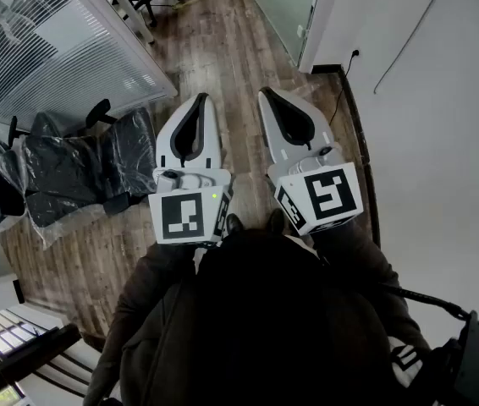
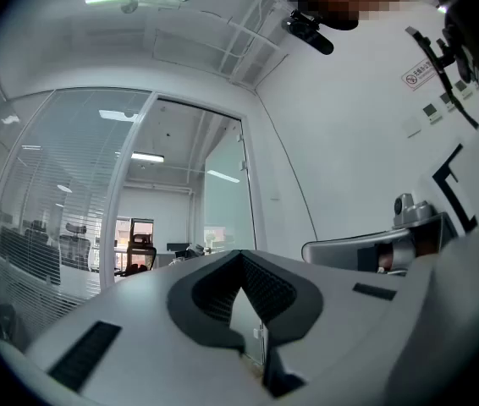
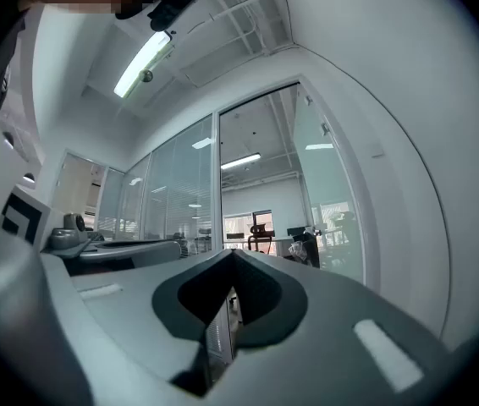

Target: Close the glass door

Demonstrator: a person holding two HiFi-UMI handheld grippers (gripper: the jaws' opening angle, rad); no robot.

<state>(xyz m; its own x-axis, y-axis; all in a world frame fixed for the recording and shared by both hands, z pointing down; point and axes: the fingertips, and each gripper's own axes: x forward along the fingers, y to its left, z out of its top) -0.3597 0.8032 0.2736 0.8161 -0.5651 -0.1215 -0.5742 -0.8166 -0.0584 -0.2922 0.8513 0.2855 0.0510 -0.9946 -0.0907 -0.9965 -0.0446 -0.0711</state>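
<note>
Head view: left gripper [image 1: 199, 101] and right gripper [image 1: 267, 94] side by side, jaws together, empty, tips toward the glass door [image 1: 283, 2].

Two tongs [image 1: 200, 100] [image 1: 269, 96], one glass door [image 1: 286, 7]

The glass door [image 1: 283, 7] is 1 tall, clear pane with a pale green tint. It stands upright and is swung open. In the head view it is ahead at the top of the picture, above the wood floor [image 1: 222, 57] and just beside the white wall [image 1: 426, 100]. In both gripper views it stands at the right side of the open doorway [image 2: 180, 201], and office furniture shows through it.
</note>
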